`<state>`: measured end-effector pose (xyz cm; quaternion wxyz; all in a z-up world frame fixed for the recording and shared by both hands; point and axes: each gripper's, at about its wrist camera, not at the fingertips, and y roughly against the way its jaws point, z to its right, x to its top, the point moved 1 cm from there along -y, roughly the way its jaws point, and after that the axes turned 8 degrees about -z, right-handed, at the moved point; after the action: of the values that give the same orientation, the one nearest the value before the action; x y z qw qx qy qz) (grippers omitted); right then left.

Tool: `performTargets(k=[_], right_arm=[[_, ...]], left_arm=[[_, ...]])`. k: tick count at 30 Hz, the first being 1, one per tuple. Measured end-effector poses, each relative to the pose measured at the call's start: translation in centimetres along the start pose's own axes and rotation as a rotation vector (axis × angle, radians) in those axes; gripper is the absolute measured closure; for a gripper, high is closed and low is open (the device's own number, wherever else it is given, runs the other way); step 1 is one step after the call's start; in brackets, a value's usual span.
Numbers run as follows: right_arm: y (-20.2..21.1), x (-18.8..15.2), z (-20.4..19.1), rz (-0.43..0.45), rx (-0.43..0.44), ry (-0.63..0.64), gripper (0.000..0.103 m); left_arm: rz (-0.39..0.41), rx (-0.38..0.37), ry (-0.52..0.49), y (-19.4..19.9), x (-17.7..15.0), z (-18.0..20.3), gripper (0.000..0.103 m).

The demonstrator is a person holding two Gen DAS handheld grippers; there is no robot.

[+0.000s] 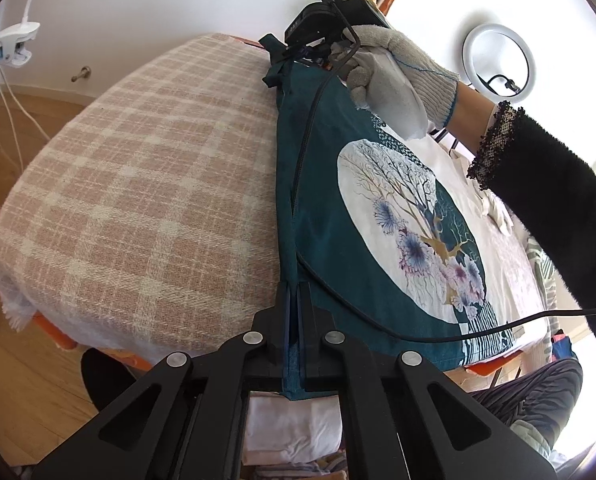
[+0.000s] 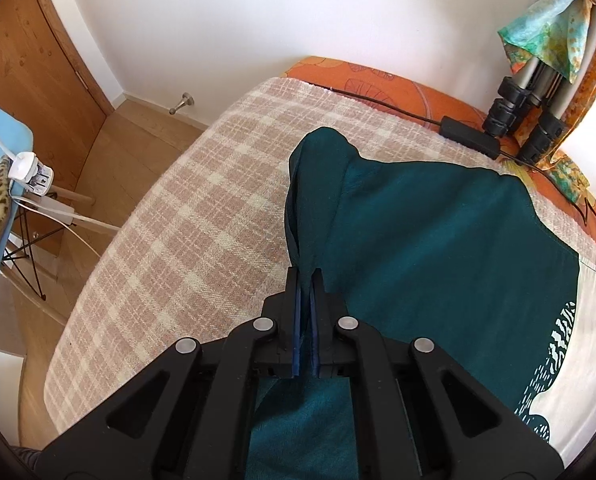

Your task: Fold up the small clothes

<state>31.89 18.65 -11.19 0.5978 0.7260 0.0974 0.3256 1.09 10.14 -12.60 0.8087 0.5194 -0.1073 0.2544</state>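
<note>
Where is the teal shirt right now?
The teal shirt lies on the plaid blanket, right of its bare part in both views, its left edge pinched by both grippers.

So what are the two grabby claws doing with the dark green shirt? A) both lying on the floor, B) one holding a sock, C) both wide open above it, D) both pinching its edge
D: the left gripper and the right gripper are each closed on the edge of the teal shirt, lying on the plaid blanket.
</note>
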Motion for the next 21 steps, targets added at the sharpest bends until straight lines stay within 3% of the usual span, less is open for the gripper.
performTargets(k=[7, 12, 21], right_arm=[[4.5, -0.8, 3.6, 0.057, -0.007, -0.013, 0.099], [6.8, -2.1, 7.9, 0.07, -0.057, -0.047, 0.099], [6.0, -5.5, 15.4, 0.032, -0.136, -0.142, 0.099]], left_arm=[[-0.013, -0.066, -0.1, -0.2, 0.5, 4.3, 0.102], [-0.059, -0.107, -0.171, -2.0, 0.6, 7.8, 0.102], [-0.158, -0.148, -0.273, -5.7, -0.3, 12.4, 0.102]])
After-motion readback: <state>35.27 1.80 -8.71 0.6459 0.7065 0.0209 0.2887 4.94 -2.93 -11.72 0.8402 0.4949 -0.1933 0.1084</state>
